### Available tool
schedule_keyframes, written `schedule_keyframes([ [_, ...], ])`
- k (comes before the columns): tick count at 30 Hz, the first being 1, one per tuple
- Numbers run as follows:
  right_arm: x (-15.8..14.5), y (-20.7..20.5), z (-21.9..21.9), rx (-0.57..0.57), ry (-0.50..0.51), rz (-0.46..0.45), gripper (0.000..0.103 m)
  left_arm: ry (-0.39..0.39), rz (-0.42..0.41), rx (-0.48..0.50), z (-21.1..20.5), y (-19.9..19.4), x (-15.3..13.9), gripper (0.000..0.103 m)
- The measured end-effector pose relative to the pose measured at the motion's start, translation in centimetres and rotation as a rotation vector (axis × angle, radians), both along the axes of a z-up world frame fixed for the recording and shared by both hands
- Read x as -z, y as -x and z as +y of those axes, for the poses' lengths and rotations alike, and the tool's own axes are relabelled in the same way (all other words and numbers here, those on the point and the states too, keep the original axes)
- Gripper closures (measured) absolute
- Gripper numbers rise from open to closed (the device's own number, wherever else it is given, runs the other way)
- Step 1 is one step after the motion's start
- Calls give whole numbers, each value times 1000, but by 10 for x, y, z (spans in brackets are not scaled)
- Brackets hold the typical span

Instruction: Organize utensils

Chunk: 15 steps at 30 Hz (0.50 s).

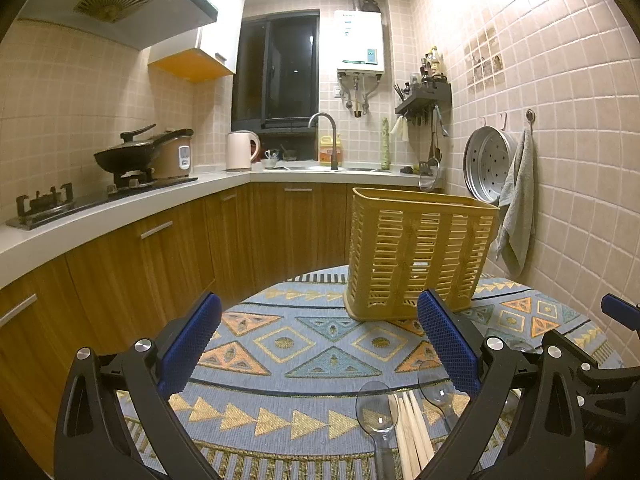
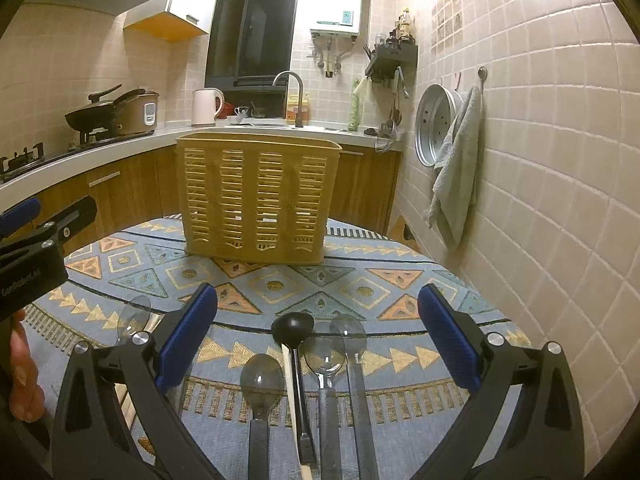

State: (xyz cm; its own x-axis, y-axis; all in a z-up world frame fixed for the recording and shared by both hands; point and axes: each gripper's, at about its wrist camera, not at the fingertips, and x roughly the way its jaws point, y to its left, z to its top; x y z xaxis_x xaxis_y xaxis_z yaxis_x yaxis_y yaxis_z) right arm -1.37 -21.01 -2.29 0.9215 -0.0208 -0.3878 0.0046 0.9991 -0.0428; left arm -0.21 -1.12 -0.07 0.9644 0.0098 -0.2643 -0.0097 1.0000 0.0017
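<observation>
Between the wide-apart fingers of the right gripper [image 2: 318, 344] the spoons [image 2: 262, 380] are lying — three clear ones, one black ladle [image 2: 293, 326], one chopstick [image 2: 289, 384]; a fourth clear spoon is showing left. I would be closing on one handle only. The left gripper [image 1: 318, 350] is also gaping, empty. One basket [image 2: 256, 200] is standing beyond the fingertips.

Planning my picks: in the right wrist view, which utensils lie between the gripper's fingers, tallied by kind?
Clear spoons: 3
Black spoon: 1
Wooden chopstick: 1
Total: 5
</observation>
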Motion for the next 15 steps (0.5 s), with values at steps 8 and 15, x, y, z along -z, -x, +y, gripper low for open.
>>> schedule_keyframes([
  [8,0,-1,0,-2,5,6,7,-1,0,1,3,0,0,7],
  [15,1,-3,-1,3,-3,12,7,1,3,2,2,0,0,7],
])
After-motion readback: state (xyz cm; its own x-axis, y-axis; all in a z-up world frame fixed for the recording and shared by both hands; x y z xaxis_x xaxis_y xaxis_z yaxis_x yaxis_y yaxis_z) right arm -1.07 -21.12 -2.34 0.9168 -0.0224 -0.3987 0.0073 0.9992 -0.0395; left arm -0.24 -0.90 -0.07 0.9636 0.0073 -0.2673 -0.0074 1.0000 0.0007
